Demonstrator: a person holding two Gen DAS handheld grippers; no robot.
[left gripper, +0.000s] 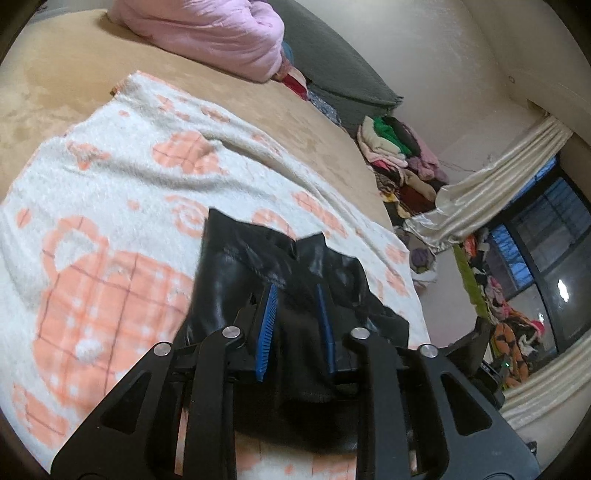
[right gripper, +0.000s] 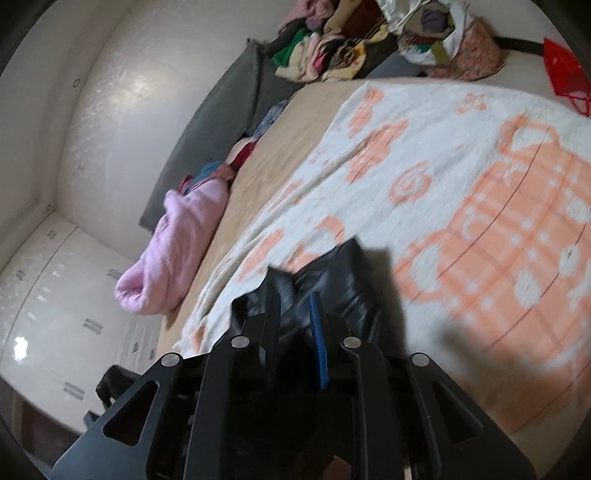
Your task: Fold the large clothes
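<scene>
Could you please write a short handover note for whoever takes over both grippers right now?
Left gripper: shut on the black garment, glossy fabric bunched between the blue pads.
Right gripper: also shut on the black garment, another part of it.
The garment is held over the white and orange blanket on the bed, with the pink quilt at the far end.
Done: garment picked up with both grippers.
Left: lay it flat on the blanket, fold it, release. No neat fold is visible yet.
</scene>
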